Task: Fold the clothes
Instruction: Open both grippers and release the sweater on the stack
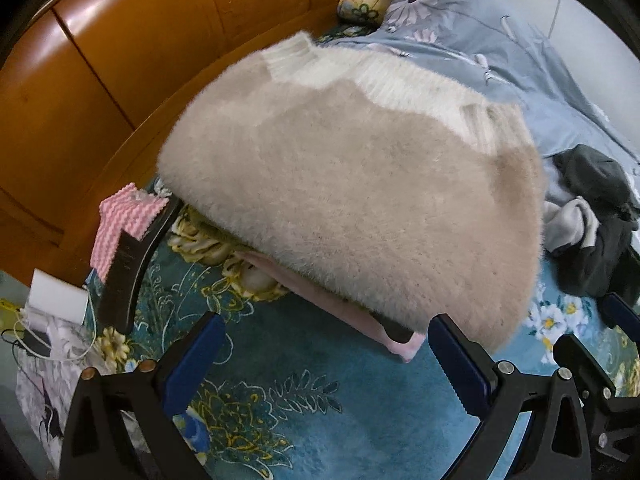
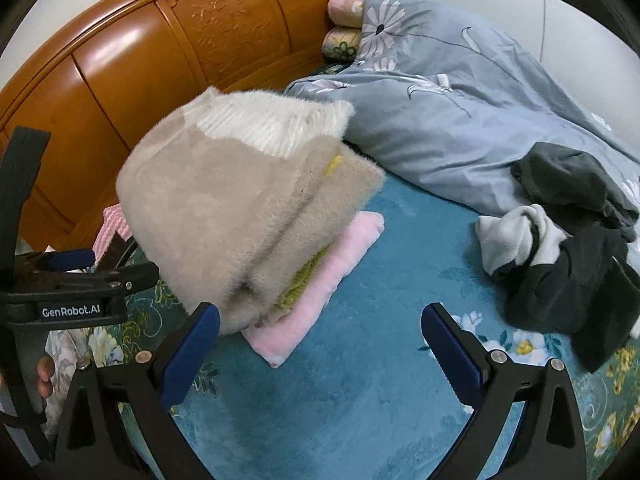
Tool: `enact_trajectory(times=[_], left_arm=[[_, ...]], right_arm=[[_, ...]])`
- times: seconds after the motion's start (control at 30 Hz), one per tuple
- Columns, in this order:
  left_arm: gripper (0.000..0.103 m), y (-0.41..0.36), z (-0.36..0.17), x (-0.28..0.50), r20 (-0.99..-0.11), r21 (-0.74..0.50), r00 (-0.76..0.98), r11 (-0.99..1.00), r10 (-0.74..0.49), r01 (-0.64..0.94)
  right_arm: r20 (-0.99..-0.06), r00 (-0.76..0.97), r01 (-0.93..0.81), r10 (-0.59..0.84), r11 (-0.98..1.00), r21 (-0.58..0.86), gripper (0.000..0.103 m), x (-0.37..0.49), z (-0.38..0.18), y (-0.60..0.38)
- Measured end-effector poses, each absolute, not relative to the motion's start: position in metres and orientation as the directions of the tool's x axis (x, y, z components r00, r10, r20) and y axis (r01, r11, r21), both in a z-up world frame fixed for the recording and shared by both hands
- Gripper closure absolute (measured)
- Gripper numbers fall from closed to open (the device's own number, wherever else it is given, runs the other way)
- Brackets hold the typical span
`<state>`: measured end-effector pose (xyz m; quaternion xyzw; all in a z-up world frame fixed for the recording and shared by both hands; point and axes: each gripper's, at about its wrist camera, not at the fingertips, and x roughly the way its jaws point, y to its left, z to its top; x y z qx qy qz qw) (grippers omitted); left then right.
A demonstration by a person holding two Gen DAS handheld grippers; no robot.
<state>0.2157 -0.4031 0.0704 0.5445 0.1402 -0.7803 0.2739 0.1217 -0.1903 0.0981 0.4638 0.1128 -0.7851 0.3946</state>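
Presently catalogued, largest to smallest:

- Bed (image 2: 360, 380): teal floral cover, carved wooden headboard (image 2: 160, 52) along the far edge; grey-blue duvet (image 2: 460, 112) heaped toward the far right corner.
- Beige fuzzy sweater (image 1: 352, 200): folded to a thick rounded block, white ribbed band on the headboard side, seated atop a stack near the left edge of the bed. Nap long and soft; layered edges visible from the right wrist view, with a yellow tag showing between layers.
- Stack beneath: yellow-green knit (image 2: 308, 276) and pink folded piece (image 2: 320, 292), squared, pink corner jutting toward the near edge.
- Dark and white garments (image 2: 568, 248): crumpled, unfolded, by the right edge below the duvet.
- Pink-and-white zigzag cloth (image 1: 128, 228): at the left edge beside the stack.
- Left gripper (image 1: 324, 364): spread wide, holding nothing, right finger just beside the sweater's near corner.
- Right gripper (image 2: 320, 352): likewise spread wide and empty, left finger close to the stack's near end.
- Handling judgement: scene fits either a block just set down or one about to be straightened; if tidied, best pressed lightly from both sides, since bulky pile springs back and may slide off the stack.
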Motion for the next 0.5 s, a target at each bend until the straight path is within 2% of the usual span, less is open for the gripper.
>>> enact_trajectory(times=[0.5], left_arm=[[0.0, -0.405, 0.055, 0.211, -0.944, 0.083, -0.202, -0.78, -0.26, 0.62]], right_arm=[[-0.817, -0.174, 0.745, -0.549, -0.616, 0.255, 0.002, 0.107, 0.079, -0.201]])
